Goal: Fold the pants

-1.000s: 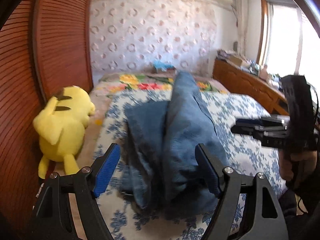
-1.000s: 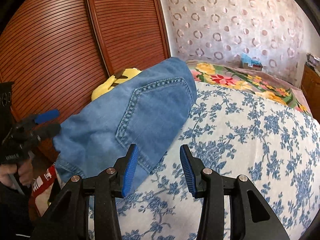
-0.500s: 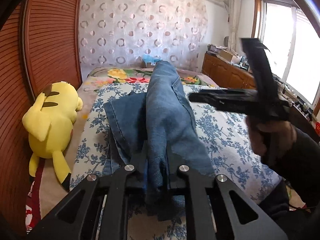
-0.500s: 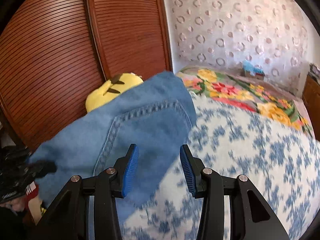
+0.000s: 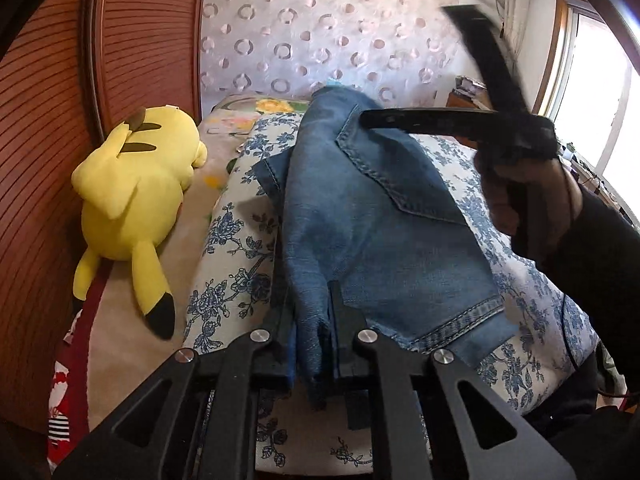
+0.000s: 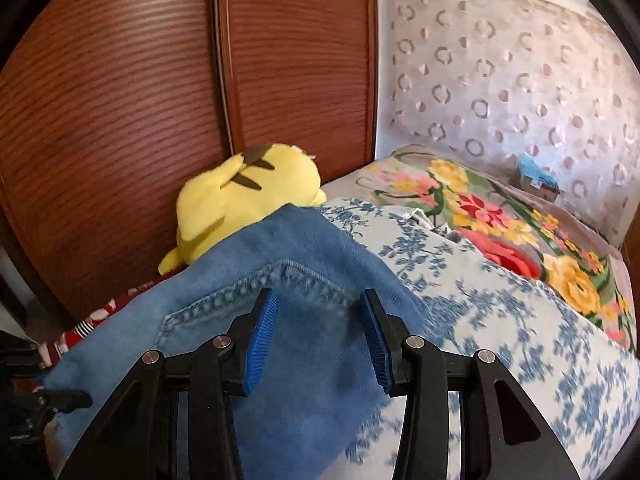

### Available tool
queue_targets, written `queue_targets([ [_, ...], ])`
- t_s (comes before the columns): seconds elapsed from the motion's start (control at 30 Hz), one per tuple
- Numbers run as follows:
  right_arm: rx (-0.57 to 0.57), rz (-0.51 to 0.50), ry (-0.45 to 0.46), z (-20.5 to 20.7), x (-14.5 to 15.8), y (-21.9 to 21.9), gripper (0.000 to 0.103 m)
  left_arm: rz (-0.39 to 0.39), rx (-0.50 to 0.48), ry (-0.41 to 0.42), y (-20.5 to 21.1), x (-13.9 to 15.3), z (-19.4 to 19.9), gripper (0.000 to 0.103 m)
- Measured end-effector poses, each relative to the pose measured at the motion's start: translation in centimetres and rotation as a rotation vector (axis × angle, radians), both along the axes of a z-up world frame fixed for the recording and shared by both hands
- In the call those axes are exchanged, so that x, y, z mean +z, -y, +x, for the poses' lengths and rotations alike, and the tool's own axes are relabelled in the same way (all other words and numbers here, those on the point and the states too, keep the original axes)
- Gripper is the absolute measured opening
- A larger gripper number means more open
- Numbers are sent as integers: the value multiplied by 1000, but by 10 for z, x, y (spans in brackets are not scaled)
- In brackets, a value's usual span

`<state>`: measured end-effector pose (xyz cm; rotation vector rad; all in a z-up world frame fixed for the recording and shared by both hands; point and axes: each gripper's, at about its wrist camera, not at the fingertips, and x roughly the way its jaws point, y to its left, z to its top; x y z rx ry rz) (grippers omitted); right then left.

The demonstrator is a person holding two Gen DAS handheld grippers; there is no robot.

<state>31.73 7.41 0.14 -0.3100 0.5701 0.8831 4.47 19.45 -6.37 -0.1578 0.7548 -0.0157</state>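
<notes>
Bright window daylight (right side glaring); fisheye-curved, motion-blurred edges.

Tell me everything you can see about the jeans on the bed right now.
The jeans are blue denim with paler stitching, folded into a long bundle lying on the blue-flowered bedspread. A back pocket faces up. At the near end, the left gripper is shut on a bunched fold. The right gripper hangs open over the pocket area, not gripping.
</notes>
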Motion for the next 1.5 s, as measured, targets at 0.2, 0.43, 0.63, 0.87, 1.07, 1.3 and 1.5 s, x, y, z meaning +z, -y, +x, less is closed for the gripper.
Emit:
queue_targets([
  [0.2,58,-61,-7,19,-9,-23,45,-16,11,-17,-3,1,0,17],
  [0.43,22,-33,-60,23,8,9,64,23,36,12,-7,24,14,63],
  [0.63,-7,-5,-147,24,4,42,79,29,13,-6,-11,29,41,64],
  [0.87,25,16,-278,41,-18,30,80,-14,9,-92,-19,4,55,59],
  [1.07,63,32,-323,55,-28,20,80,-83,-33,-103,-21,-5,54,35],
  [1.3,145,61,-289,67,-15,9,24,-66,-69,-80,-15,0,60,10],
  [1.5,137,95,-200,77,7,-12,20,-45,-35,-33,-28,18,76,7],
])
